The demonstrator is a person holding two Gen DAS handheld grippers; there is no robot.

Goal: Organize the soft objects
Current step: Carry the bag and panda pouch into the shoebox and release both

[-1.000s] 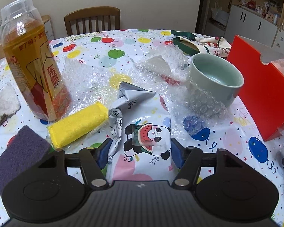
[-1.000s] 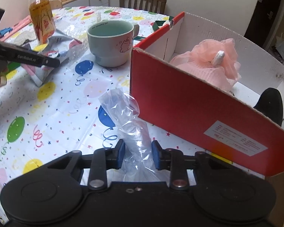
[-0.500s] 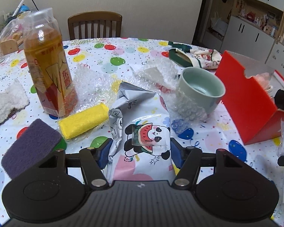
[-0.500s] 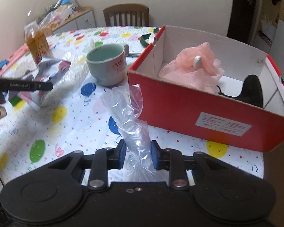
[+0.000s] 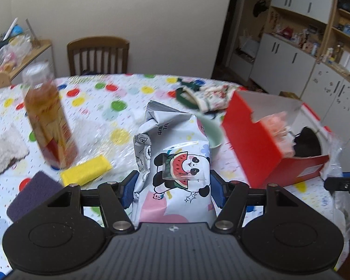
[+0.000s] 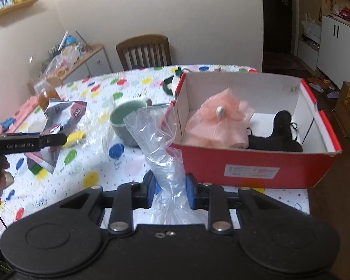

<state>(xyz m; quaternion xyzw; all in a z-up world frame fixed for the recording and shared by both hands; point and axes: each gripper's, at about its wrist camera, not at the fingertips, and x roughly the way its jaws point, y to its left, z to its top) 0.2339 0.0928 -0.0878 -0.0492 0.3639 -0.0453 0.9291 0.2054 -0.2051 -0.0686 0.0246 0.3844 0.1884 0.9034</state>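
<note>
My left gripper (image 5: 172, 187) is shut on a soft panda-print pouch (image 5: 175, 163) and holds it up above the table. The pouch also shows in the right wrist view (image 6: 60, 121). My right gripper (image 6: 169, 191) is shut on a clear plastic bag (image 6: 161, 144), raised just left of the red box (image 6: 254, 163). The box, also in the left wrist view (image 5: 261, 149), holds a pink mesh pouf (image 6: 219, 123) and a black soft item (image 6: 280, 133).
On the balloon-print tablecloth (image 5: 119, 98) stand a tea bottle (image 5: 49, 119) and a green cup (image 6: 126, 126). A yellow sponge (image 5: 86, 169), purple pad (image 5: 32, 196), white cloth (image 5: 4, 149), bubble wrap and a green-trimmed cloth (image 5: 205, 93) lie around. A chair (image 5: 98, 56) stands behind.
Both grippers have risen well above the table with their loads. The pouch has left the tabletop and the box interior has come into fuller view.
</note>
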